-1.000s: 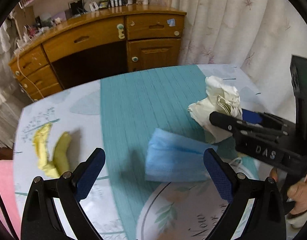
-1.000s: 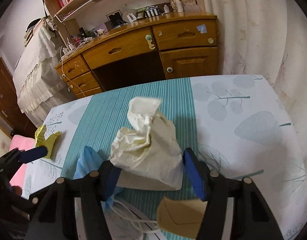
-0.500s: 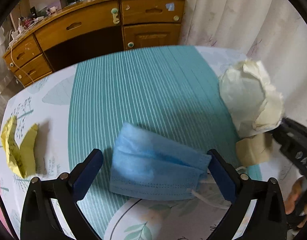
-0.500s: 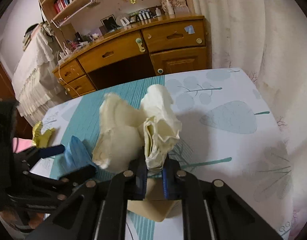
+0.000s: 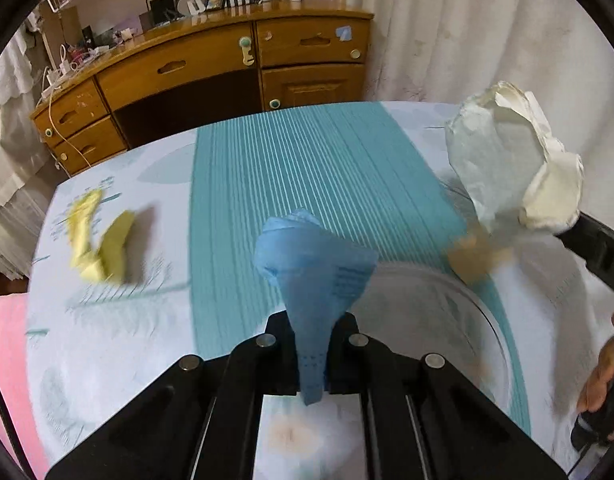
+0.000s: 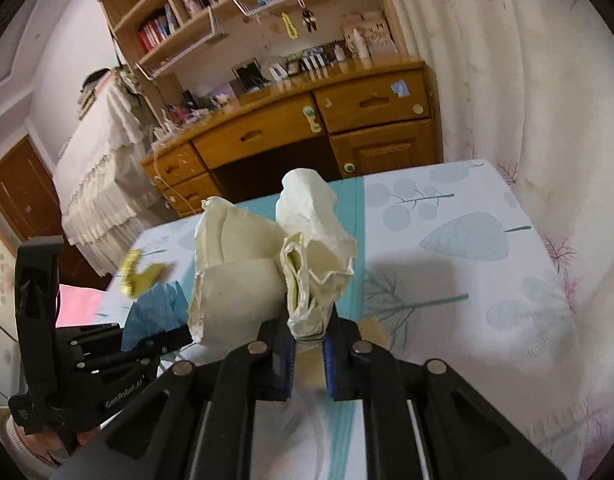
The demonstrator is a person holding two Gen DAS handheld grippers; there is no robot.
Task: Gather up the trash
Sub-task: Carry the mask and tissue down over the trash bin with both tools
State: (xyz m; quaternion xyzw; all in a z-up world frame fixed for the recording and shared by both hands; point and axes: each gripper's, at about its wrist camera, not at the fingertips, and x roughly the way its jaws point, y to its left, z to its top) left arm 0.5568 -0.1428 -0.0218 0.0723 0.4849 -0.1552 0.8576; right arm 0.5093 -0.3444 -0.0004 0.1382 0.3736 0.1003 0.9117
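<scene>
Blue face mask (image 5: 315, 264): bunched into a cone, pinched at its narrow end between the pads of the left claw (image 5: 311, 354), fanning out ahead of and above the tips. A short tail pokes back behind the pads. Clamped tight, nothing else caught in the grip.

Crumpled cream paper (image 6: 275, 268): pinched by a folded edge in the right claw (image 6: 309, 354), jaws drawn together on it. The bulk billows up and to the left of the tips, clear of the tablecloth (image 6: 467, 248). In the left view the same wad (image 5: 511, 164) hangs off to the right and ahead of the left claw.

Both pieces look lifted, so the step in hand reads as carrying them off to wherever trash goes; no bin shows in either view.

Handling notes, as judgement:
- Keep both grips firm; the mask is held by a thin fold and could slide out if the pads ease.
- The paper is held by one edge only. Move smoothly; a jerk may tear it or shake it loose.
- Keep the claws apart so the loads do not tangle.

Left behind: a brown scrap (image 5: 473, 256) on the cloth, ahead and right of the left claw, below the paper; a banana peel (image 5: 99, 246) well to the left.

Beyond the table edge: wooden desk (image 5: 227, 68), curtain (image 6: 527, 80).
</scene>
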